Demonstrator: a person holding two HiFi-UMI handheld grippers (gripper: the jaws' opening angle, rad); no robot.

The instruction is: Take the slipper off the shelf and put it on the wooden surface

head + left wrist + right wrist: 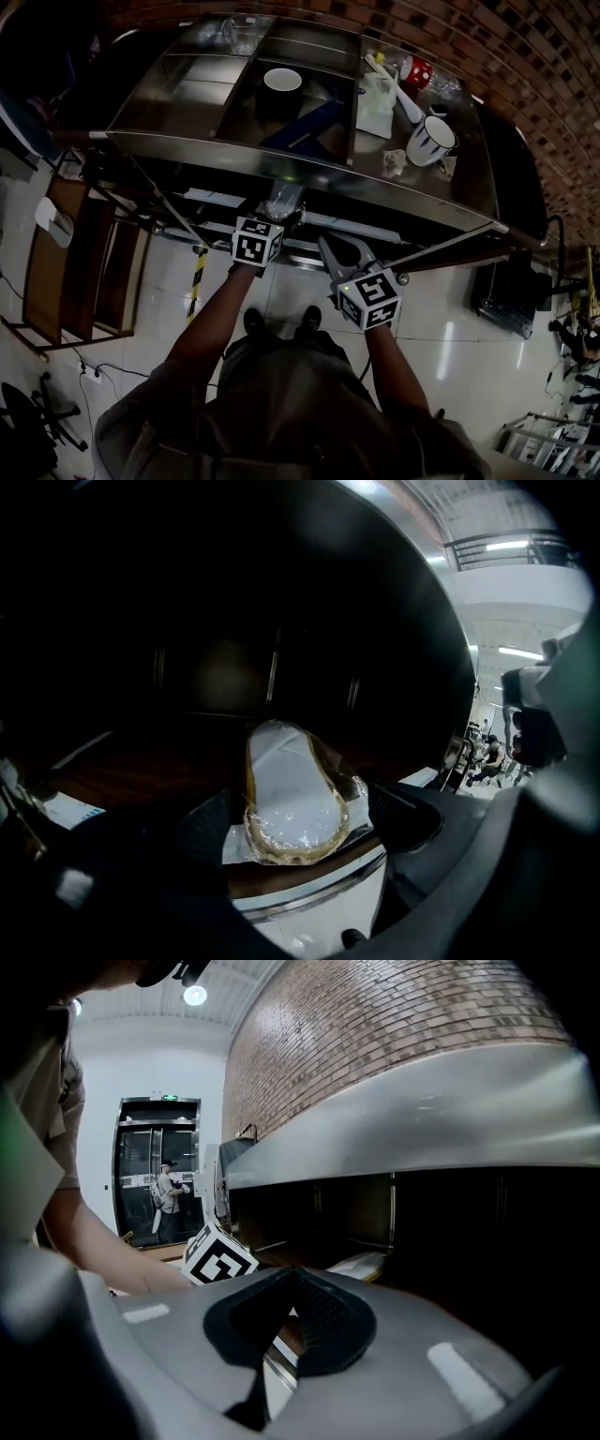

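Note:
A pale slipper wrapped in clear plastic lies flat on a dark wooden surface under the steel counter, its heel end at the front edge. My left gripper is open, its black fingers standing either side of the heel without pressing on it. From the head view the slipper shows just under the counter's rim, ahead of the left gripper. My right gripper is shut and empty, beside the left. In the right gripper view its tips meet, with the slipper beyond them.
The steel counter top overhangs the wooden surface and carries a black bowl, a glass jug, a white mug and a red cup. A wooden rack stands at left, a black crate at right.

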